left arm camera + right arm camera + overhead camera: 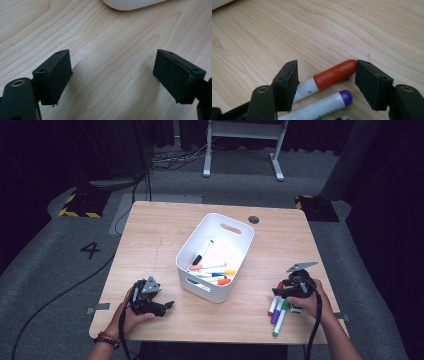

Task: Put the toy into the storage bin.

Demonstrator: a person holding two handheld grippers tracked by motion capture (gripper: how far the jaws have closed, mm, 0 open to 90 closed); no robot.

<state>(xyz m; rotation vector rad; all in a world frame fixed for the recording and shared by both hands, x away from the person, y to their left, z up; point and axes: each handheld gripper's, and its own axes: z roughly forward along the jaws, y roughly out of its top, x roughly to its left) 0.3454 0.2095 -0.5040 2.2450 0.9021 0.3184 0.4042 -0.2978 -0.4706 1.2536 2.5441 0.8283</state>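
A white bin [227, 222] stands mid-table and holds several markers [212, 270], one with a black cap [202, 252]. Three more markers lie at the front right: a red-capped one [272, 307], a purple-capped one [276, 314] and a green-capped one [280, 320]. My right gripper [277, 292] is down over their far ends. In the right gripper view its jaws [327, 80] stand open astride the red-capped marker [334, 73], with the purple-capped marker [322, 103] just nearer. My left gripper [167, 306] rests at the front left, open [112, 72] over bare wood.
The wooden table [165, 230] has a small dark round hole [254, 219] behind the bin. The bin's rounded corner [130, 3] shows ahead of the left gripper. Cables and a white desk frame [245, 150] stand on the floor beyond the table.
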